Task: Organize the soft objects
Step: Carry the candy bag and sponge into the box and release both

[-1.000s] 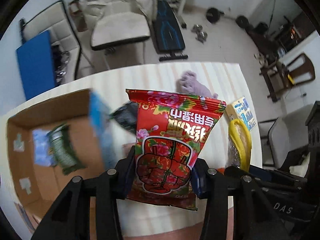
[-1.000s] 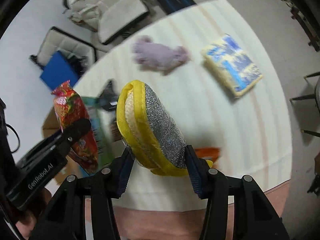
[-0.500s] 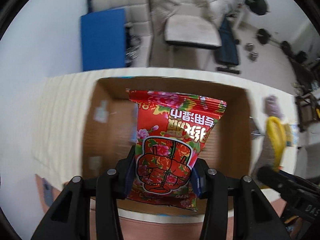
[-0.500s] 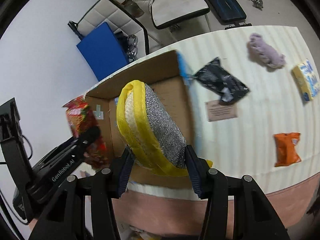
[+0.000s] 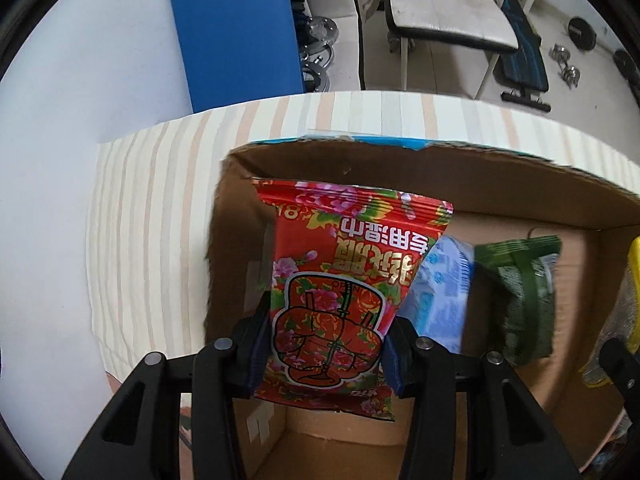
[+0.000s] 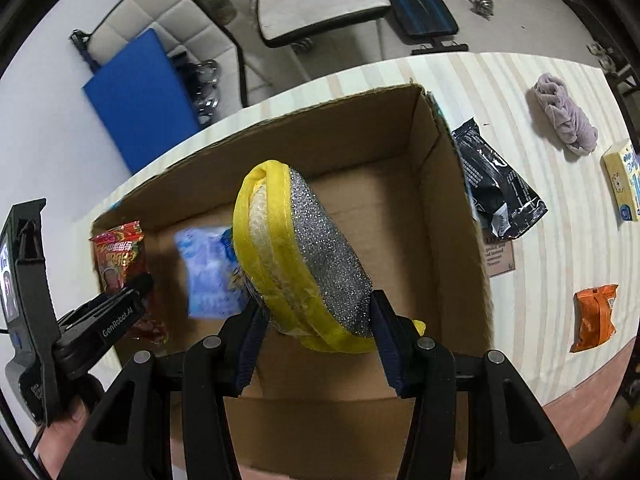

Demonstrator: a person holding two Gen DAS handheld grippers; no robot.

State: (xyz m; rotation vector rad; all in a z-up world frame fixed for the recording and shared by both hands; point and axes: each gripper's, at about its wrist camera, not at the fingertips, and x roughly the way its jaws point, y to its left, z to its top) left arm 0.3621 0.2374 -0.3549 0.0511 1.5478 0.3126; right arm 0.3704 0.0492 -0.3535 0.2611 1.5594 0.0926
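My left gripper is shut on a red flowered packet and holds it over the left end of the open cardboard box. A light blue pack and a green pack lie inside the box. My right gripper is shut on a yellow and silver sponge, held above the middle of the box. The left gripper with the red packet shows at the left of the right wrist view.
On the striped table right of the box lie a black pouch, a purple cloth, a yellow-blue pack, an orange packet and a small brown card. Chairs and a blue panel stand beyond the table.
Both grippers have swung left from the table's loose items to over the box, and lower toward it. Each still holds its object.
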